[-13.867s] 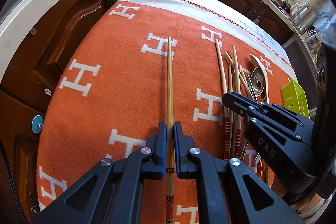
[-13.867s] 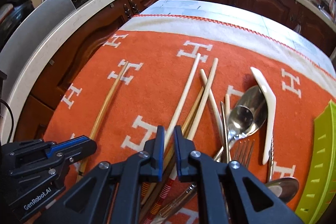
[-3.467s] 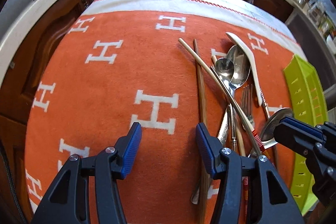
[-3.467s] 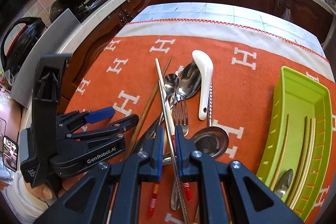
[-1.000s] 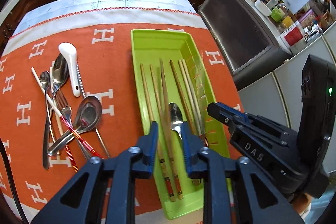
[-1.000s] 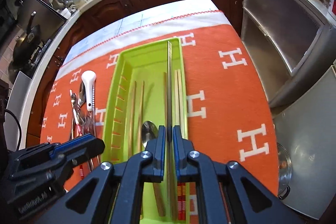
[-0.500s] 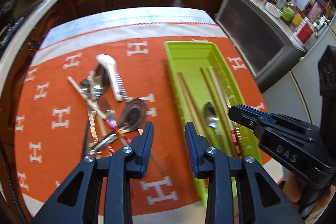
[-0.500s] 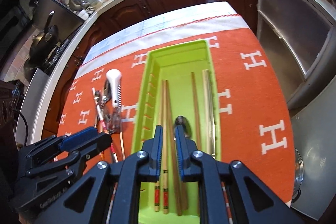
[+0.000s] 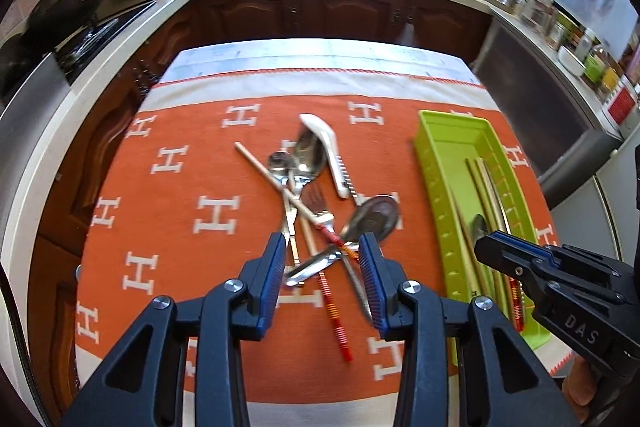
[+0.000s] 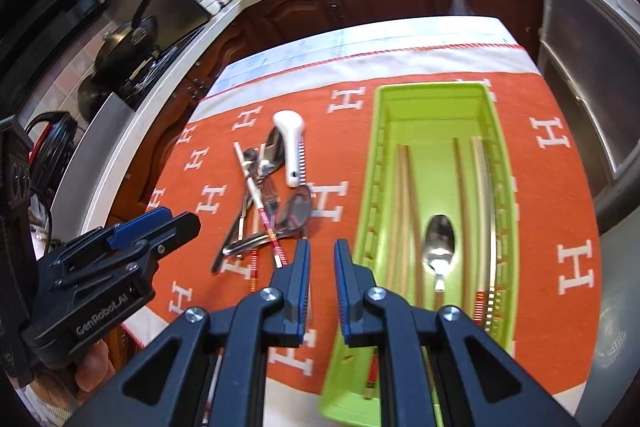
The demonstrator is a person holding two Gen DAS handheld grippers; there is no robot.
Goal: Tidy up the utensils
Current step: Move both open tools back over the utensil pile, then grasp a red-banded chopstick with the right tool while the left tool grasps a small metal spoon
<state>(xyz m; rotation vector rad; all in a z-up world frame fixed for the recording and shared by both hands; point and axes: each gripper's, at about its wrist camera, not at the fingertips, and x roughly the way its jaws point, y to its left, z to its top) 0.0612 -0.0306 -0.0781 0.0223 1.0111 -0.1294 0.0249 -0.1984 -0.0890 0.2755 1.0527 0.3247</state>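
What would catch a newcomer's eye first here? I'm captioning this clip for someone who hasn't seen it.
Probably the orange blanket with white H letters covering the table, and the tangled heap of metal spoons, a fork and striped chopsticks at its middle. To the right sits the bright lime-green plastic tray, holding several chopsticks and one steel spoon. Both grippers, left and right, hover open and empty.

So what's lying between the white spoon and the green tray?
Only bare orange cloth with white H letters. The right wrist view shows nothing lying between the white spoon and the green tray.
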